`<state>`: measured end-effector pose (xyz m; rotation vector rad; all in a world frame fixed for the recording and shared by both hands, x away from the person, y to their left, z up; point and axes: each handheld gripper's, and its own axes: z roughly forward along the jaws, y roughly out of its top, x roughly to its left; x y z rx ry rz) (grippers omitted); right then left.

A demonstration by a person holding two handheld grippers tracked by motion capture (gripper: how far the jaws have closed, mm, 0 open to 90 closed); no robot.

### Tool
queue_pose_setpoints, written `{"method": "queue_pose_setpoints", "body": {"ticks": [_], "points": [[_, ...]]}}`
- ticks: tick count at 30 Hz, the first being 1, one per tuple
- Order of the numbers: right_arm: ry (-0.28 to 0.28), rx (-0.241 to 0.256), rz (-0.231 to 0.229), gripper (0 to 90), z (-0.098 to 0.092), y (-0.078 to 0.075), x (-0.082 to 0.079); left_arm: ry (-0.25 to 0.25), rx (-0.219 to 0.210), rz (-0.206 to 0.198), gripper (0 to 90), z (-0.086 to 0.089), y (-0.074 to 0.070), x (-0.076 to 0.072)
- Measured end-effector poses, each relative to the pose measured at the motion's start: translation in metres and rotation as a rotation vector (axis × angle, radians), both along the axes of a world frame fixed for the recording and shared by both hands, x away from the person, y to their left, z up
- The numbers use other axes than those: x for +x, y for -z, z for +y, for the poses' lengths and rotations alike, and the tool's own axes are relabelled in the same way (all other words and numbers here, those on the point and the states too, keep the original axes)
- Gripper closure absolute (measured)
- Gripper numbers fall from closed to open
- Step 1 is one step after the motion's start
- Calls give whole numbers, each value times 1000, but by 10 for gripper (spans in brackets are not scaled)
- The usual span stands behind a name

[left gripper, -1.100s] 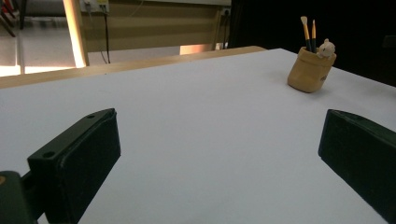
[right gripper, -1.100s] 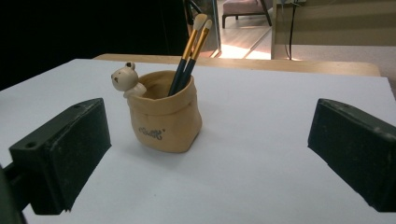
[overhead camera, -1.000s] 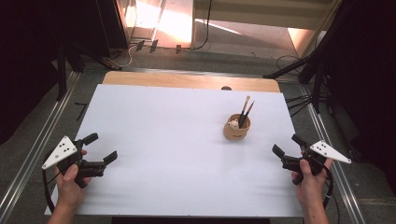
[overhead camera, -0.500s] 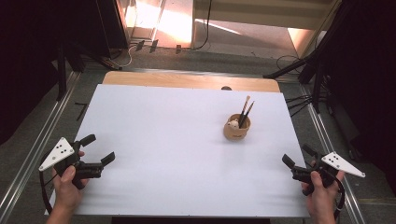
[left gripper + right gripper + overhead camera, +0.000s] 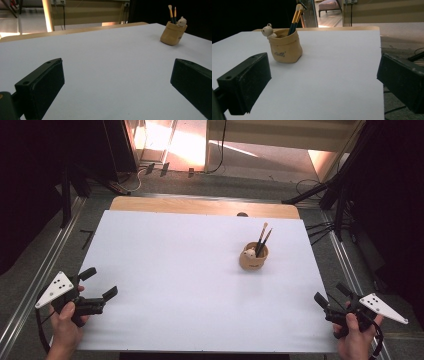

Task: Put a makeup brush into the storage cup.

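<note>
A tan pouch-shaped pot (image 5: 253,257) stands upright on the white table (image 5: 190,270), right of centre. Two brushes (image 5: 262,237) stick out of it, and a small bear figure (image 5: 248,252) sits on its rim. My left gripper (image 5: 101,283) is held open at the near left edge, nothing between its fingers. My right gripper (image 5: 331,293) is open at the near right corner, partly over the table's edge. From the left gripper (image 5: 117,82) the pot (image 5: 173,33) is far off at the upper right. The right gripper (image 5: 324,77) has the pot (image 5: 285,50) ahead on its left.
A strip of bare wood (image 5: 200,206) runs along the table's far edge. Metal rails (image 5: 30,300) flank both sides. Black stand legs and cables (image 5: 330,195) crowd the floor at the back right.
My right gripper has drawn back toward the person and outward to the near right corner. My left gripper has slid slightly nearer the front edge. The pot has not moved.
</note>
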<state>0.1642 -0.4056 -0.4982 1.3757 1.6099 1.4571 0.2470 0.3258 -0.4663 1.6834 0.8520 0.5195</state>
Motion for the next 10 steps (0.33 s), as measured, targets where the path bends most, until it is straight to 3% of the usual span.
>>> {"method": "queue_pose_setpoints", "body": {"ticks": [4, 10], "points": [[12, 3, 0, 0, -4, 1, -1, -11, -16, 1, 0, 4, 0, 1], [4, 22, 5, 0, -2, 2, 0, -9, 0, -1, 0, 1, -1, 2]]}}
